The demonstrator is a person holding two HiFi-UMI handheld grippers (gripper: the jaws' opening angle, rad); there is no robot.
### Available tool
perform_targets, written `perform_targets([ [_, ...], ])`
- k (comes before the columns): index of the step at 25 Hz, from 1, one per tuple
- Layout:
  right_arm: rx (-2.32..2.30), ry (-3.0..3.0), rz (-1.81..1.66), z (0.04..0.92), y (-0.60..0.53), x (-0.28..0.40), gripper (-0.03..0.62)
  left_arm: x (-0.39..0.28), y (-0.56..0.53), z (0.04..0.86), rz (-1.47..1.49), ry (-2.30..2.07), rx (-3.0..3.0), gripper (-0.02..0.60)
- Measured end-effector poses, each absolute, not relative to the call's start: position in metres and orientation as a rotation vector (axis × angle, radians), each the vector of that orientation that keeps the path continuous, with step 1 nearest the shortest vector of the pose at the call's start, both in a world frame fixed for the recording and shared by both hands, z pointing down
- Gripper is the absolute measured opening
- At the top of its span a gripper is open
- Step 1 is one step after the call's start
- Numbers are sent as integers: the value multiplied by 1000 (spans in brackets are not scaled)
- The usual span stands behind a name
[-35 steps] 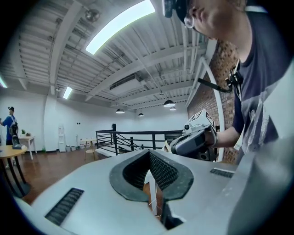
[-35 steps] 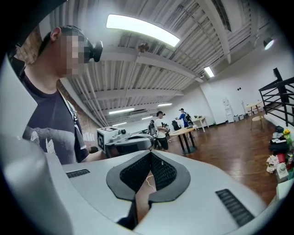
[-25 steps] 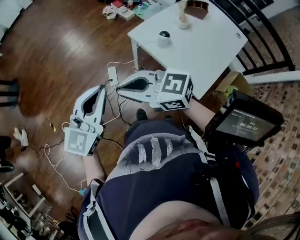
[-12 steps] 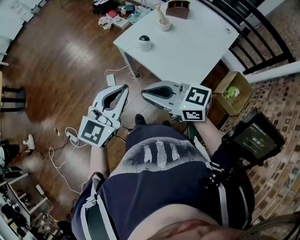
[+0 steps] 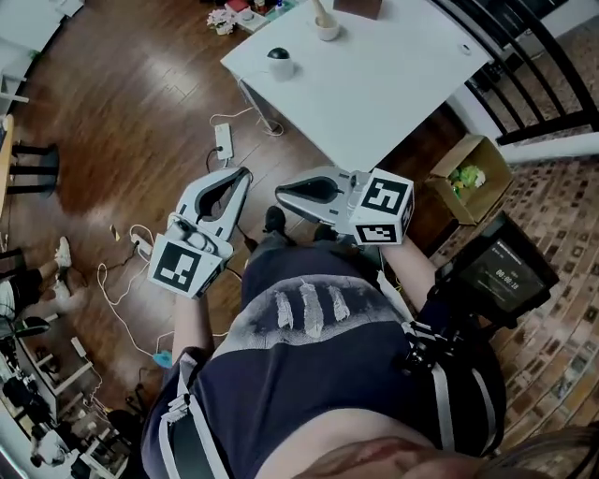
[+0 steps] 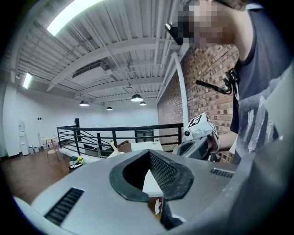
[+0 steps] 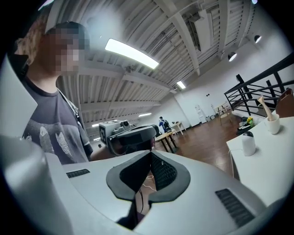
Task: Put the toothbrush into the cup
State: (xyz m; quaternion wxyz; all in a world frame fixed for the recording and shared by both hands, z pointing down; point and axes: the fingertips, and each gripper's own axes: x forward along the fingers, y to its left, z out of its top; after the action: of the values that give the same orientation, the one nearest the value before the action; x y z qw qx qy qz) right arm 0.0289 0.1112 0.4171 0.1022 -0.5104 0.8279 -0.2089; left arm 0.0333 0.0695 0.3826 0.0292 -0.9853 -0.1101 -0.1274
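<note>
Left tongs and right tongs, both empty.
Each pair stood pressed shut, held near the white table.

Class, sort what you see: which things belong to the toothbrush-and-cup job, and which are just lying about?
Belongs: cup, pale stick standing in it (probably the toothbrush), white table, left gripper, right gripper.
Lying about: dark-topped white pot, brown box, cardboard box, power strip.

Right gripper, jaws together, near white table.
</note>
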Motion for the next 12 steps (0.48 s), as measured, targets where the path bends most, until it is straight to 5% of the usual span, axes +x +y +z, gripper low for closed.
perform_targets([
  [12, -1471, 2409, -699, 435, 119, 6, 2, 18, 76, 390, -420, -363, -3010, -17],
])
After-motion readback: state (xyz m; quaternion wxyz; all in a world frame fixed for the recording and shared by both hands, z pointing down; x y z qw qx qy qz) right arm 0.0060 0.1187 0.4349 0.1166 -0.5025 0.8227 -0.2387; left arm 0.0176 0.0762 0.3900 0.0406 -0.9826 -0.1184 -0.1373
